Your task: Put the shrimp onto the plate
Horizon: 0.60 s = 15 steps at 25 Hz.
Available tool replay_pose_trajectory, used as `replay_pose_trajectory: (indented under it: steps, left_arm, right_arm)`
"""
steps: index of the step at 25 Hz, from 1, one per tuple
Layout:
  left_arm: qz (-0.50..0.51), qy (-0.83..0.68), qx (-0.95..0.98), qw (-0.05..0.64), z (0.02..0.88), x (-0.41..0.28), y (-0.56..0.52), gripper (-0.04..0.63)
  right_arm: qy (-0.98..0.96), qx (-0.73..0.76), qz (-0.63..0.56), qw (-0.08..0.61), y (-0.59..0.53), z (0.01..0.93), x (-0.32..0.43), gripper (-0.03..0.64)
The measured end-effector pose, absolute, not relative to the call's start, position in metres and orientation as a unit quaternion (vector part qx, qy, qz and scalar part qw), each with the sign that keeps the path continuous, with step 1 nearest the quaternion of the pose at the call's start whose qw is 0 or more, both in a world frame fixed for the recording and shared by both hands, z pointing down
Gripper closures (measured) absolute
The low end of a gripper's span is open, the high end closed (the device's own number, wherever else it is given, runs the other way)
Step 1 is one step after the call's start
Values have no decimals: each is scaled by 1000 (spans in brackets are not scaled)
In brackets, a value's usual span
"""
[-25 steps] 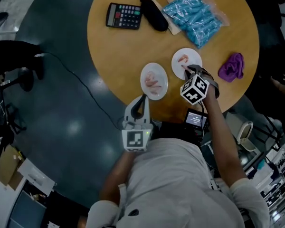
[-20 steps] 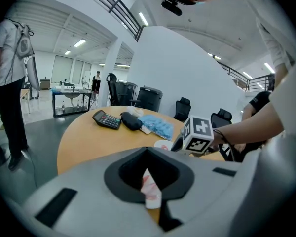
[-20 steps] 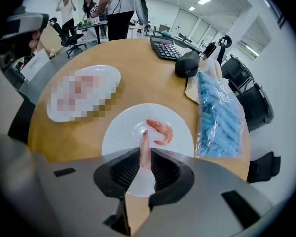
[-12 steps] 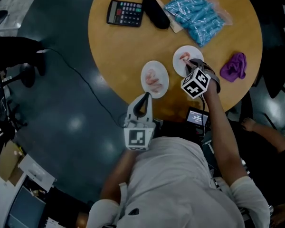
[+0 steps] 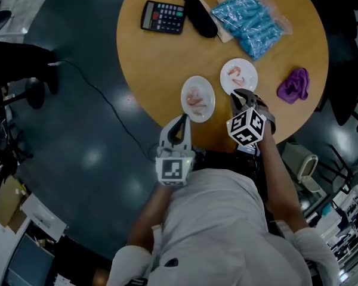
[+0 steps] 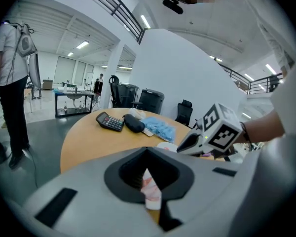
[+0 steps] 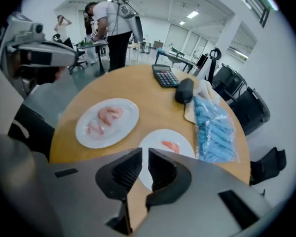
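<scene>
Here, a round wooden worktop (image 5: 149, 58) holds all the things. Far back on the left lies a calculator (image 5: 163, 16), and just beside it is a black case (image 5: 201, 18). Closer to the person, the left gripper (image 5: 180, 124) is at the near edge of the worktop, just short of the left plate (image 5: 207, 107). Its jaws are pressed together at the tips and pinch nothing. The left plate is white and has a few shrimps (image 5: 194, 98) lying on it. To its right and a little further back sits the right plate (image 5: 249, 83). It is white too, with a pink shrimp (image 5: 233, 72) on it. The two plates are near each other but do not touch. The right gripper (image 5: 237, 98) is up over the near rim of the right plate and points steeply down. Its jaws have just been closing. Only a thin gap shows between them, and nothing is in that gap. Behind the right plate lies a bag of blue things (image 5: 250, 19). Furthest right is a purple cloth (image 5: 292, 85)
</scene>
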State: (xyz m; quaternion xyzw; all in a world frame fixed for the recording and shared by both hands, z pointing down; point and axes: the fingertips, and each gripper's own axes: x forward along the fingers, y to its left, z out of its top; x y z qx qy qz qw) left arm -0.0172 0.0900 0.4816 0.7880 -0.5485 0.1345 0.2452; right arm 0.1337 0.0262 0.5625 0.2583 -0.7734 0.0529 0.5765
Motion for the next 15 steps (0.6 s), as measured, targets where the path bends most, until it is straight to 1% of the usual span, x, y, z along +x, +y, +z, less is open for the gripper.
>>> replay_pose_trajectory:
  steps: [2,5,11,15]
  left_arm:
    - [129,-556,781,256,481,-22,90,588]
    - [129,-553,785,250,481,-28,93,588]
    - [130,-552,784,252,486,-42,104,588]
    - [127,-556,780,257,491,-53,112,588]
  right_arm:
    - [-793,227,60,562,54,562,109,585]
    - [-804,156,43,573,91,574,80,600]
    - [-788,67,-36,611,107,594,56,600]
    - [-776,32,-48,628,103,602,48,580]
